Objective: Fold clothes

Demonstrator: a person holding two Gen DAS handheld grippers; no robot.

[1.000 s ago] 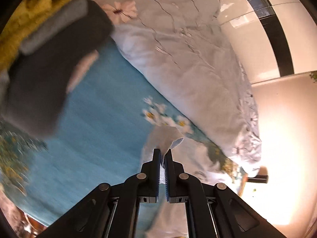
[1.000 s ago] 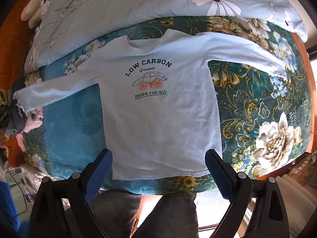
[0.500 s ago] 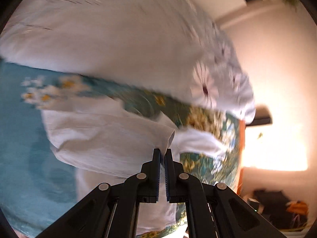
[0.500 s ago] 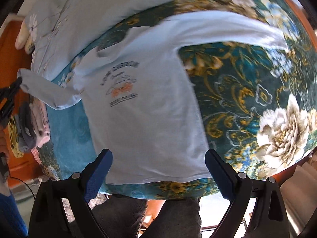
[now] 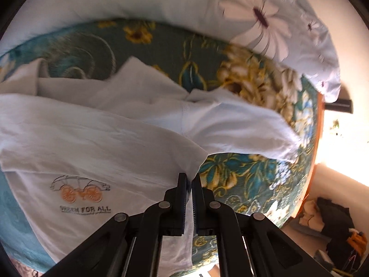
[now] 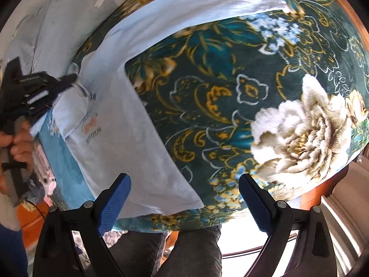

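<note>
1 floral bedspread (image 6: 230,87) carries the pale long-sleeved shirt (image 6: 129,124), spread from 12 to 7 o'clock in the right wrist view. The near sleeve cuff (image 5: 191,161) is pinched in the left gripper (image 5: 189,182), its jaws narrow. The right gripper (image 6: 184,198) is held wide and empty. Risk: the thin cuff may slip if dragged, so the fold would be skewed.

A pale blue long-sleeved T-shirt (image 5: 96,143) is spread print-up on the floral bedspread (image 6: 230,97), hem at the near edge; one sleeve (image 5: 115,136) is folded across the chest above an orange-wheeled car print; the other sleeve (image 6: 207,7) is stretched out flat.
</note>
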